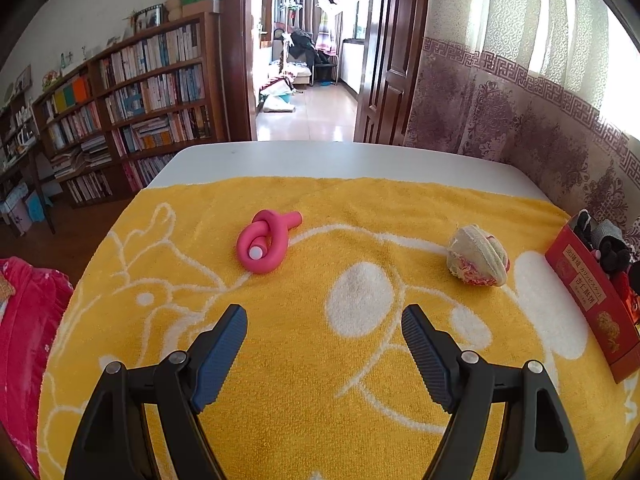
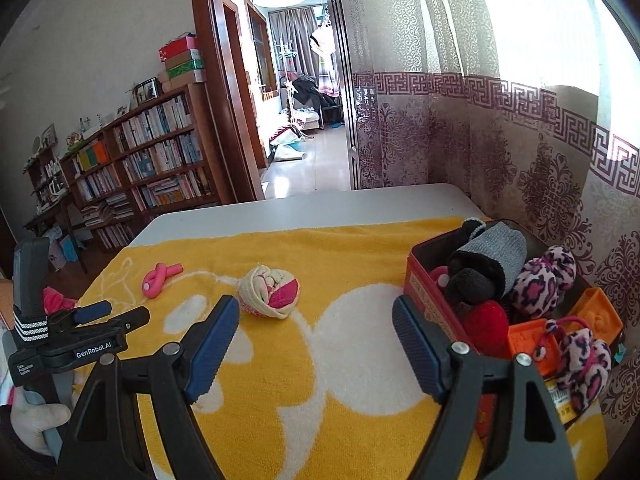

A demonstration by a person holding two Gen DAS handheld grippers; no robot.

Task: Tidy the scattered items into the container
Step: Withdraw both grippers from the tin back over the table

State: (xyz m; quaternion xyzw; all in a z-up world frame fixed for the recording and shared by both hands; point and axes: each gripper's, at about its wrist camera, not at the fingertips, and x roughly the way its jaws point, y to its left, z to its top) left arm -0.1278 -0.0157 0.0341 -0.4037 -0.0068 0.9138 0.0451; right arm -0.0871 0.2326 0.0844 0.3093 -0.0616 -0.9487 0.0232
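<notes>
A pink foam curler tied in a knot [image 1: 266,245] lies on the yellow towel [image 1: 304,364], beyond my open, empty left gripper [image 1: 324,322]. A rolled cream and pink sock ball [image 1: 478,255] lies to its right. The red container box [image 1: 588,304] stands at the right edge. In the right wrist view the curler [image 2: 159,277] and sock ball [image 2: 269,291] lie left and ahead of my open, empty right gripper [image 2: 314,314]. The box [image 2: 432,292] holds grey, black, red and leopard-print socks. The left gripper [image 2: 94,310] shows at the left.
The white table [image 1: 320,160] extends beyond the towel. A patterned curtain [image 2: 520,140] hangs close on the right. A pink cloth [image 1: 24,320] sits off the table's left side. Orange blocks [image 2: 532,344] sit in the box.
</notes>
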